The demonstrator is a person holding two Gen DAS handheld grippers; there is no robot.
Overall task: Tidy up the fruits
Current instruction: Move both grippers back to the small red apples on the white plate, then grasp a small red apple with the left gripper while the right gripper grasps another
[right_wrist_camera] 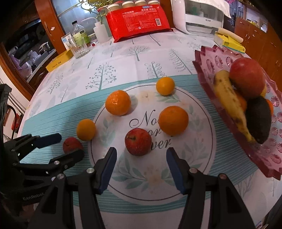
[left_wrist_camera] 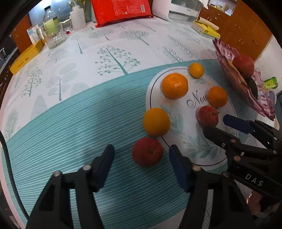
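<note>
Both claws gape, empty: left claw [left_wrist_camera: 141, 156] frames a red apple [left_wrist_camera: 147, 151] near the table's front edge; right claw [right_wrist_camera: 140, 156] lines up another apple [right_wrist_camera: 138, 141], likely bound for the pink tray [right_wrist_camera: 208, 74]

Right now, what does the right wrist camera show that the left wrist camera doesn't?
Only the right view shows the banana and the dark fruit in the pink tray, plus jars behind the red bag. Only the left view shows a green pack past the tray. Both show the two small apples, four oranges, the big apple in the tray, and both open grippers, left and right.
</note>
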